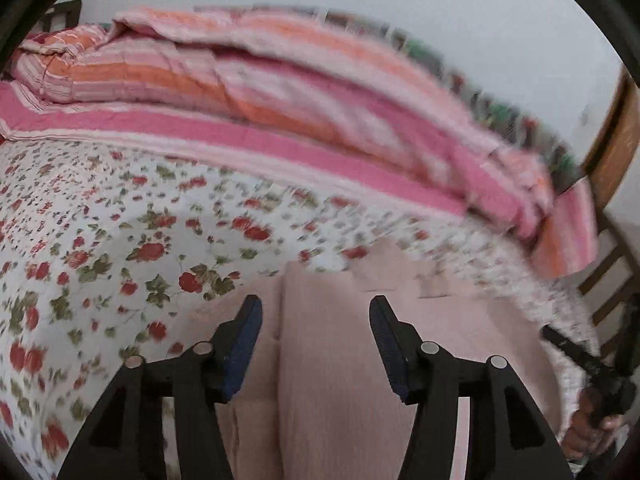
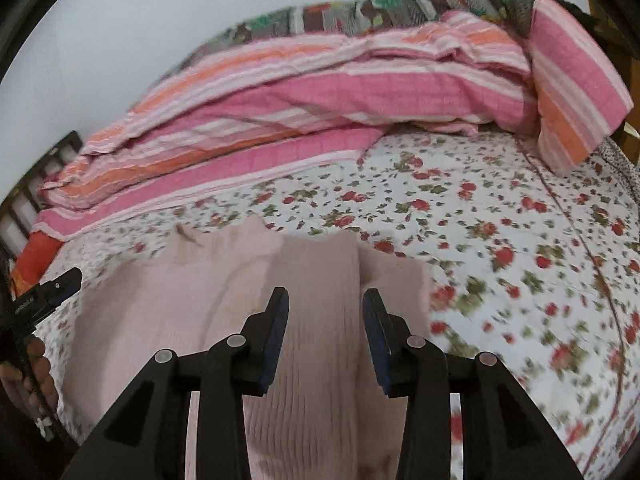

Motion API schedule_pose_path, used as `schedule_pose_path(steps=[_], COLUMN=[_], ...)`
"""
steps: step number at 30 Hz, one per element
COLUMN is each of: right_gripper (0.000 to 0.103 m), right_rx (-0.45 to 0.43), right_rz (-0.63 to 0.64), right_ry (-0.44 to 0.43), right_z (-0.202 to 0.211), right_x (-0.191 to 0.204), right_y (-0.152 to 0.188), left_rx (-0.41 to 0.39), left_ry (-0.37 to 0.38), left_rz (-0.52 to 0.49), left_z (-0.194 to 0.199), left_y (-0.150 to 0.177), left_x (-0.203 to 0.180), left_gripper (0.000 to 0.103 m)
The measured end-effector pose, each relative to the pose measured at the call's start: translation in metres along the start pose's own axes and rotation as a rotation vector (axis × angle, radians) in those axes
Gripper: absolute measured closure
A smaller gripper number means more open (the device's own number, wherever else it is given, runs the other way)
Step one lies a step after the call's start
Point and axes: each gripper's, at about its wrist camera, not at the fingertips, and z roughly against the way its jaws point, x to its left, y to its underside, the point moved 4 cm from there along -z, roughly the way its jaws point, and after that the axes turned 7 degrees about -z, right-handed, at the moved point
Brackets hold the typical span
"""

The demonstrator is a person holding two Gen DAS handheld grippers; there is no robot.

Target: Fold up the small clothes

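Note:
A pale pink ribbed knit garment (image 1: 332, 360) lies on the floral bedsheet (image 1: 120, 240). It also shows in the right wrist view (image 2: 312, 360), partly folded, with a raised fold running up its middle. My left gripper (image 1: 316, 308) is open over the garment, its jaws apart with cloth showing between them. My right gripper (image 2: 325, 300) is open too, its jaws either side of the raised fold. I cannot tell whether either gripper touches the cloth. The right gripper also appears at the right edge of the left wrist view (image 1: 588, 368), and the left gripper at the left edge of the right wrist view (image 2: 44, 296).
A pink and orange striped quilt (image 2: 320, 92) is bunched along the far side of the bed by a white wall. A patterned blanket (image 2: 400, 4) lies behind it. A wooden headboard (image 1: 616, 144) and a chair frame (image 1: 612, 280) stand at the right.

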Motion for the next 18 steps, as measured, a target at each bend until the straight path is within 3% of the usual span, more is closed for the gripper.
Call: schedule_pose_path(steps=[3, 6, 9, 11, 15, 18], right_gripper=[0.064, 0.067, 0.097, 0.097, 0.096, 0.095], right_rx=[0.037, 0.066, 0.048, 0.001, 0.033, -0.008], right_rz=[-0.022, -0.062, -0.030, 0.002, 0.010, 0.038], right_ry=[0.052, 0.047, 0.026, 0.005, 0.070, 0.081], right_z=[-0.025, -0.041, -0.041, -0.035, -0.057, -0.060], right_x=[-0.006, -0.014, -0.007, -0.001, -0.005, -0.005], right_y=[0.001, 0.004, 0.002, -0.001, 0.003, 0.008], left_rx=[0.090, 0.070, 0.017, 0.001, 0.032, 0.014], left_ry=[-0.042, 0.002, 0.029, 0.048, -0.013, -0.051], left_rz=[0.039, 0.063, 0.047, 0.059, 0.003, -0.034], left_z=[-0.030, -0.036, -0.022, -0.017, -0.029, -0.029], left_y=[0.007, 0.010, 0.006, 0.006, 0.019, 0.023], left_x=[0.012, 0.019, 0.022, 0.026, 0.022, 0.019], left_gripper=[0.073, 0.090, 0.092, 0.092, 0.091, 0.087])
